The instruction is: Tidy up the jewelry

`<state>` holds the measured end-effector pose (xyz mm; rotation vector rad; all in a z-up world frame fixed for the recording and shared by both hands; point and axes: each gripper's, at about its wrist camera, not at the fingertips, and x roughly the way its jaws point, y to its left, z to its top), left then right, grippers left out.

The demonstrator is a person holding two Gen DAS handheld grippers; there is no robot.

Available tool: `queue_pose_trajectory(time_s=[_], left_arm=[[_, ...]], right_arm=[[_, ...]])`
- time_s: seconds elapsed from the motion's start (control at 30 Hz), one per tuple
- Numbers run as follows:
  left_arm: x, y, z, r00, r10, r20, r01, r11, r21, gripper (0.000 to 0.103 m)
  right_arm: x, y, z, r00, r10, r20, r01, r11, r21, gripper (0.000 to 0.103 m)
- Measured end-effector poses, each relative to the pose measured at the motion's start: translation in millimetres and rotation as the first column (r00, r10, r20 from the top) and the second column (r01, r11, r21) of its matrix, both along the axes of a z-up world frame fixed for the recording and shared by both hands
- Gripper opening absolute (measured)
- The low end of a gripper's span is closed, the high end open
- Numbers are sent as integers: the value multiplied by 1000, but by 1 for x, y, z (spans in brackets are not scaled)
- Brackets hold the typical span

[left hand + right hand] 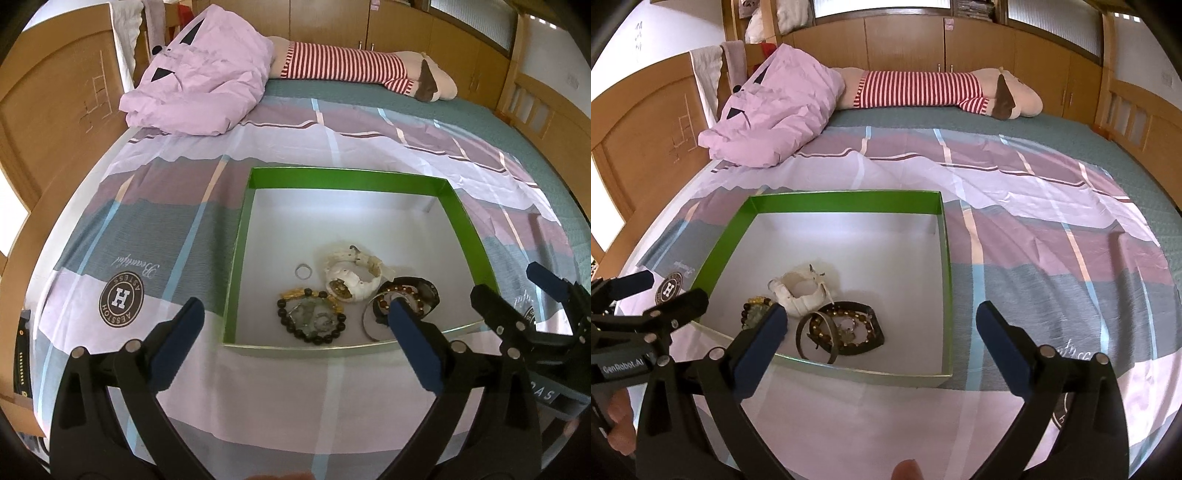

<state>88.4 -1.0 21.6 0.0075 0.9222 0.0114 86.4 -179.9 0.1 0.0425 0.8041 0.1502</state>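
Left wrist: tong tip [400,314] perhaps masking bracelets [404,295].

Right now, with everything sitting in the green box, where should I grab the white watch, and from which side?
Probably by its strap loop. The white watch lies curled on the box floor, its band forming an open ring. Come straight down from above with the open right gripper, one finger inside the loop and one outside, on the far side, since the beaded bracelets crowd its near side.
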Motion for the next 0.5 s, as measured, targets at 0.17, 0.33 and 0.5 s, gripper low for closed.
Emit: queue_pose_trajectory(time_s=[0.17,0.33,0.5], left_arm=[[1,0,-1,1000,1,-6,-1,1000,2,101],[1,-2,-3,1000,-4,-10,4,1000,9,101],[1,-4,-5,1000,-4,-15,4,1000,9,101]], right_arm=[[-1,2,-2,1000,5,-3,-5,1000,-11,102],[-2,0,-2,1000,6,-2,-6,1000,-1,102],[-3,0,-2,1000,5,-3,-5,1000,3,102]])
